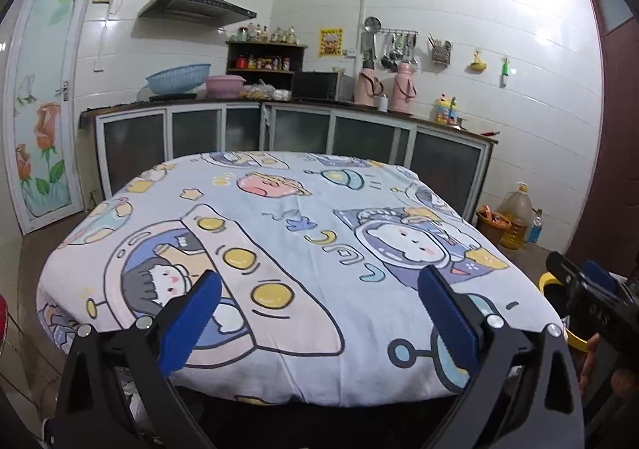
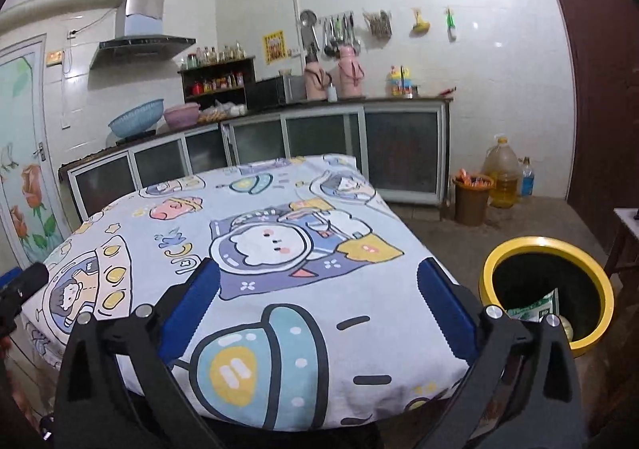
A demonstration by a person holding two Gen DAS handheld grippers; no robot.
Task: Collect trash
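Blue pads: both tongs carry blue ribbed pads on black arms, seen from behind in each wrist view.
Left tongs (image 1: 319,313): spread wide, nothing between the pads, hanging over the near edge of the worktop (image 1: 279,217).
Worktop cloth: a cartoon space print covers the whole top; no scrap, wrapper or crumb shows on it in either view.
Right tongs (image 2: 319,309): spread just as wide and bare, over the near right part of the worktop.
Bin (image 2: 547,245): a black bin with a yellow rim, on the floor just beside the worktop's right corner.
Trash (image 2: 537,307): 1 green and white packet lies inside the bin, low against the near wall, with a small pale round thing beside it that is too hidden to name.
Trash to tongs: the packet sits right of and below the right tongs, well apart from the left tongs.
Progress: my judgement is that collecting is at or near its end.
Risk 1: a loose fold of cloth could snag on a pad if either tongs dips.
Risk 2: the right tongs could knock the rim and tip the bin, being so near it.
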